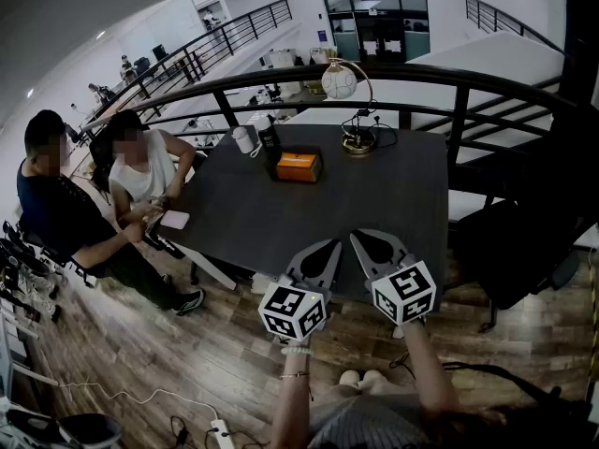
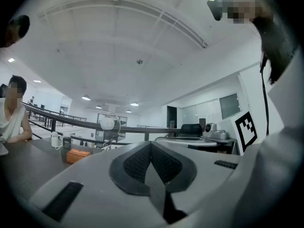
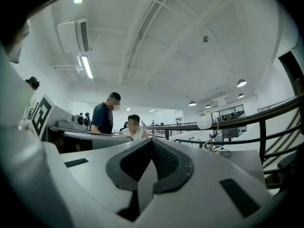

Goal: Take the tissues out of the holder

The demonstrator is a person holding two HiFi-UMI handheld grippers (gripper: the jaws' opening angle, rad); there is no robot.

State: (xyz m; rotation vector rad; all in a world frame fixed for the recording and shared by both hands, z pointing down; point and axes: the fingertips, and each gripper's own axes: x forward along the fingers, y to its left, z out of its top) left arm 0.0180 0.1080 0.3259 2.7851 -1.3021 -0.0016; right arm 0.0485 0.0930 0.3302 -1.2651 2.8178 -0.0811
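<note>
Grip first: left gripper [image 2: 151, 145] clenched, pads meeting w/ nothing btwn them; right gripper [image 3: 152, 142] same, empty. Both hang side by side over the near edge of the dark table [image 1: 393, 204], tips fwd, prob. a ready pose w/ the task not begun. Orange tissue holder [image 1: 298, 166] stands well apart at the table's far middle, near a globe lamp [image 1: 341, 82] and white cup [image 1: 245, 138], so a fwd reach looks needed before either claw parts.
</note>
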